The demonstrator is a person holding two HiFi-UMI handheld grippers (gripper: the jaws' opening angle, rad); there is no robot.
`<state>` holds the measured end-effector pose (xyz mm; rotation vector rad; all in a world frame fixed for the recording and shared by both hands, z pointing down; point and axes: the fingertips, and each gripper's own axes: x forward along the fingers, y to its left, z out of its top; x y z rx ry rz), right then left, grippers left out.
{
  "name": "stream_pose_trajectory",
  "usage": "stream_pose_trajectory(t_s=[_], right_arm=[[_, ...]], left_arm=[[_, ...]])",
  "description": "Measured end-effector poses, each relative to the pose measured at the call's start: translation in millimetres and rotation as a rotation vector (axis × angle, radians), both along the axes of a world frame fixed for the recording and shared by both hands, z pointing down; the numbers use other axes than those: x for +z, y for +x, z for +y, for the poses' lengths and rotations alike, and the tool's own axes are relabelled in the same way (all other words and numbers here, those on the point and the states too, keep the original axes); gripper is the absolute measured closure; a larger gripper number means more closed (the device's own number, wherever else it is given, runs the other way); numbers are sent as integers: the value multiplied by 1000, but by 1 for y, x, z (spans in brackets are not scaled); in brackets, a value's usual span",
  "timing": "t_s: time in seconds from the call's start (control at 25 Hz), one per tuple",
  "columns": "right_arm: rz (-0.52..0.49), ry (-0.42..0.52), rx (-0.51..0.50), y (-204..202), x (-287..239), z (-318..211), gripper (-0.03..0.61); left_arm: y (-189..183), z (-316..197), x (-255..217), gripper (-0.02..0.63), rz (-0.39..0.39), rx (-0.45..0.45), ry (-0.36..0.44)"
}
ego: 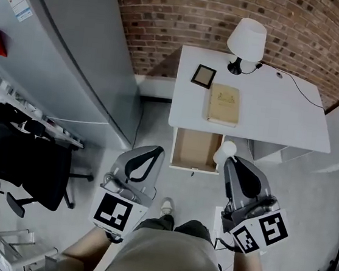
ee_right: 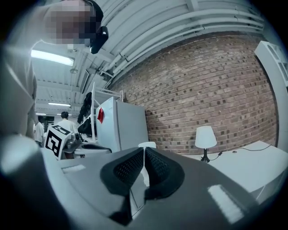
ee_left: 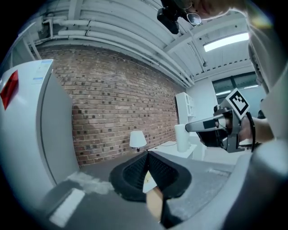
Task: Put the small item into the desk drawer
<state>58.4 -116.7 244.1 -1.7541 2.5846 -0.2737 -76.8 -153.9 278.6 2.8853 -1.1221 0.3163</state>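
Nearest the body, the left gripper (ego: 155, 152) is seen closed and empty at about 11 o'clock. The right gripper (ego: 228, 162), at 1 o'clock, is clamped on the small white cylindrical item (ego: 226, 148). The item is carried in the air just beside the right front corner of the open, brown-lined desk drawer (ego: 196, 148), not yet over its cavity. For a clean placement, the item should probably be shifted toward 9 o'clock until centred, lowered upright, and released only once grounded. Beyond, the white rectangular desk (ego: 282, 115) bears a tan hardback book (ego: 224, 104), a small black-bordered panel (ego: 203, 76) and a white-shaded lamp (ego: 247, 40).
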Motion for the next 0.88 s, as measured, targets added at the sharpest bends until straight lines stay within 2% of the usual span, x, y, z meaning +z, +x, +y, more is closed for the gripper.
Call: stream_pose_trajectory(t_s=[0.24, 0.44, 0.64, 0.88], right_arm=[[-25, -91, 10, -10, 21, -38, 568], [-42, -169, 10, -5, 51, -61, 566], [7, -274, 18, 17, 115, -84, 566], [-24, -405, 11, 35, 205, -115, 566]], left_arm=[[-12, -34, 11, 612, 12, 1, -52], [-8, -53, 30, 612, 14, -9, -102], [4, -80, 77, 612, -9, -16, -152], [24, -103, 136, 612, -63, -41, -219]])
